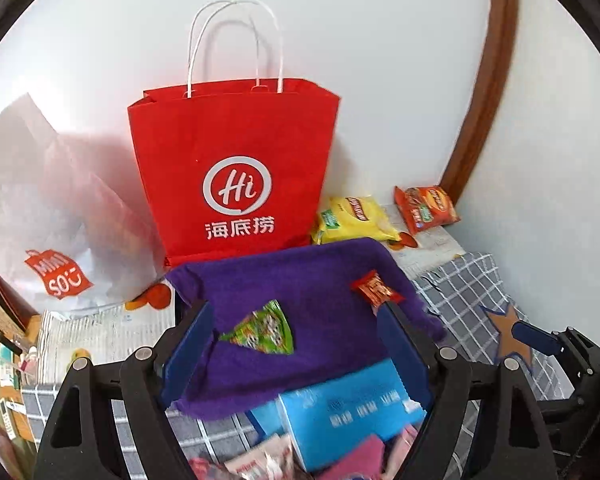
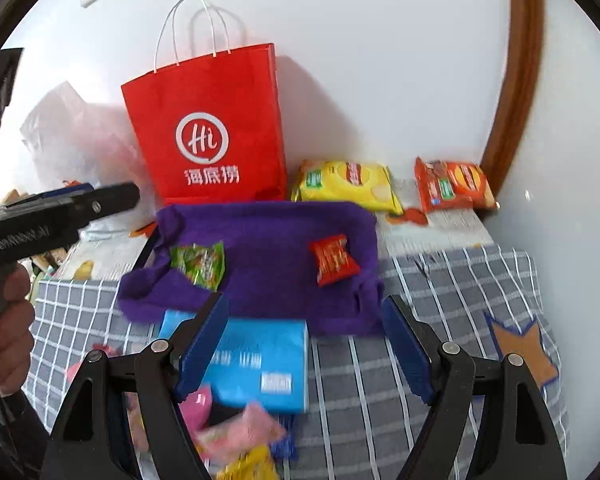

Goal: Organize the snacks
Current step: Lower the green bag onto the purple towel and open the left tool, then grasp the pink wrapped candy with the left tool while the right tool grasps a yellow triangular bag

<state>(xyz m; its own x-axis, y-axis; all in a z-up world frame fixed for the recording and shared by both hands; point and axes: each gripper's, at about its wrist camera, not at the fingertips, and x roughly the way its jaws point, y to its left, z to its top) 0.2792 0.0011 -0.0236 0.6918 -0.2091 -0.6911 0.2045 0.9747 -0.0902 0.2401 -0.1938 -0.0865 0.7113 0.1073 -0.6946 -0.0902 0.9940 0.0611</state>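
Note:
A purple cloth tray (image 1: 300,280) (image 2: 268,232) lies on the table before a red paper bag (image 1: 232,160) (image 2: 208,120). In it lie a green snack packet (image 1: 264,330) (image 2: 199,264) at left and a small red packet (image 1: 376,290) (image 2: 332,260) at right. My left gripper (image 1: 296,320) is open and empty above the tray. My right gripper (image 2: 304,312) is open and empty at the tray's near edge. A blue box (image 1: 348,408) (image 2: 260,364) and a pile of pink and yellow packets (image 2: 236,432) lie nearer.
A yellow chip bag (image 1: 356,220) (image 2: 348,184) and an orange chip bag (image 1: 426,208) (image 2: 452,184) lie by the wall at right. A white plastic bag (image 1: 52,220) stands left. The left gripper's body (image 2: 56,216) shows in the right wrist view. A checked cloth (image 2: 440,320) covers the table.

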